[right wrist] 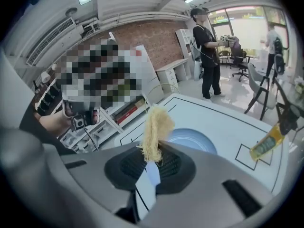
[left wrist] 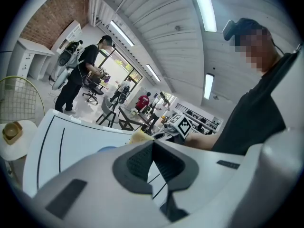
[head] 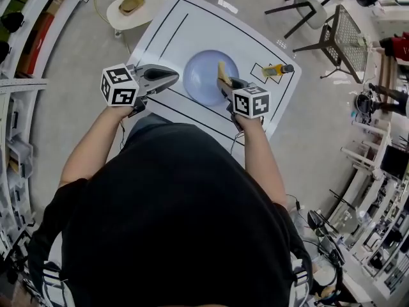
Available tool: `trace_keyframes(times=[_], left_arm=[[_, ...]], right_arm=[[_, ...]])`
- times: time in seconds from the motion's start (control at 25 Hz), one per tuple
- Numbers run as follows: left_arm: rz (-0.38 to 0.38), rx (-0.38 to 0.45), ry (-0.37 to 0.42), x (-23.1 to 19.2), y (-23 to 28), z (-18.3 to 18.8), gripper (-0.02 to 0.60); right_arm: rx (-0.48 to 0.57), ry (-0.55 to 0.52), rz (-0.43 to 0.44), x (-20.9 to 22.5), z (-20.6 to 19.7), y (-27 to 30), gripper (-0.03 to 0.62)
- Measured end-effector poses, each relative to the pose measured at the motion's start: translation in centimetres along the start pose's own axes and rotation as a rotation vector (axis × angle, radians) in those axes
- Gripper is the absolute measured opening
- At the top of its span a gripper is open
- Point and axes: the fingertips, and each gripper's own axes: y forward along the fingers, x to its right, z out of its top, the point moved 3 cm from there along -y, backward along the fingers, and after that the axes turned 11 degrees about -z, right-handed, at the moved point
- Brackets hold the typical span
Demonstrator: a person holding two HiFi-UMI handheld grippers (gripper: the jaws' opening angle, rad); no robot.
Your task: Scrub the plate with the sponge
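Note:
A pale blue plate (head: 203, 77) rests in the middle of the white table (head: 172, 24). My right gripper (head: 225, 82) is shut on a frayed yellow sponge (head: 222, 70), which stands upright over the plate's right side. In the right gripper view the sponge (right wrist: 155, 127) sticks up from between the jaws, with the plate (right wrist: 192, 140) beyond it. My left gripper (head: 175, 77) is shut and holds nothing, hovering just left of the plate. In the left gripper view the left gripper (left wrist: 152, 145) has its pads together, and the sponge (left wrist: 140, 137) shows past them.
A yellow bottle (head: 276, 70) lies in a marked square at the table's right; the right gripper view shows the bottle (right wrist: 265, 146) too. A round side table (head: 150, 2) with a yellowish item stands beyond the far edge. Chairs (head: 332, 34) stand at the right, shelves at the left.

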Motion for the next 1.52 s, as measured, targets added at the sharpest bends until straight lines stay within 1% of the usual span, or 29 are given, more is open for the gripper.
trace_keyframes(times=[0.28,0.52,0.68,1.0,1.2,1.52], left_arm=[[-0.023,-0.016,0.085,2.5,0.9,2.4,0.003],[-0.042,-0.04,0.153,4.7,2.4,3.7,0.003],[-0.048,-0.04,0.187,6.4,2.9,4.3,0.003],[-0.038,-0.04,0.224,8.4,3.3,4.9,0.003],[-0.03,-0.04,0.227,9.1,4.0,4.7,0.003],[-0.027,-0.058,0.231,10.2,5.1,4.0,0.003]], right_arm=[[0.095,-0.008,-0.032,-0.7,1.2,-4.4,0.035],[0.187,0.014,-0.068,0.0,1.5,-7.9,0.035],[0.238,0.022,-0.087,0.2,1.4,-10.4,0.035],[0.355,0.024,-0.133,0.6,1.5,-14.4,0.034],[0.419,0.03,-0.168,1.2,0.8,-17.0,0.035],[0.461,0.064,-0.218,3.0,-1.0,-20.1,0.034]])
